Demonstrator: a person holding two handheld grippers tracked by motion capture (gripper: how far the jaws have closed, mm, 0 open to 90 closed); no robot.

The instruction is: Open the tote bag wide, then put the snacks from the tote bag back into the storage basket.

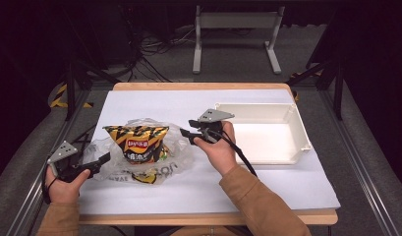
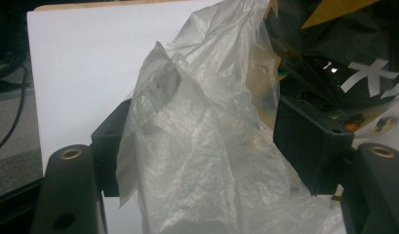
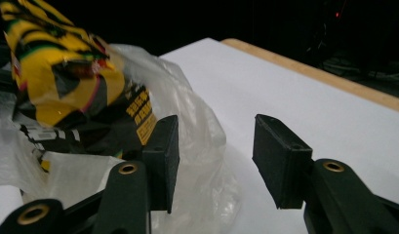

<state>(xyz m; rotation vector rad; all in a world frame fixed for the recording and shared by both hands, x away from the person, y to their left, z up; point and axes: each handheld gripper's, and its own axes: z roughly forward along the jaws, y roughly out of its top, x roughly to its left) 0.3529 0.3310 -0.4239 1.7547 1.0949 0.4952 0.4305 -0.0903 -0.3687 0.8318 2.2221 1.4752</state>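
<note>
A yellow and black chip bag (image 1: 139,142) sits inside a clear plastic bag (image 1: 181,150) on the white sheet, left of the table's middle. My left gripper (image 1: 104,160) is at the plastic bag's left edge. In the left gripper view its jaws stand wide apart, and a fold of the plastic bag (image 2: 187,97) rises between them; the gripper (image 2: 204,141) is open. My right gripper (image 1: 186,133) is at the plastic bag's right side, open (image 3: 216,161). Its left jaw lies against the plastic, beside the chip bag (image 3: 65,83).
A shallow white tray (image 1: 301,142) stands at the right, close behind my right hand. A white sheet (image 1: 154,103) covers the wooden table (image 1: 198,86). On the floor beyond the table are a metal stand (image 1: 235,29) and loose cables.
</note>
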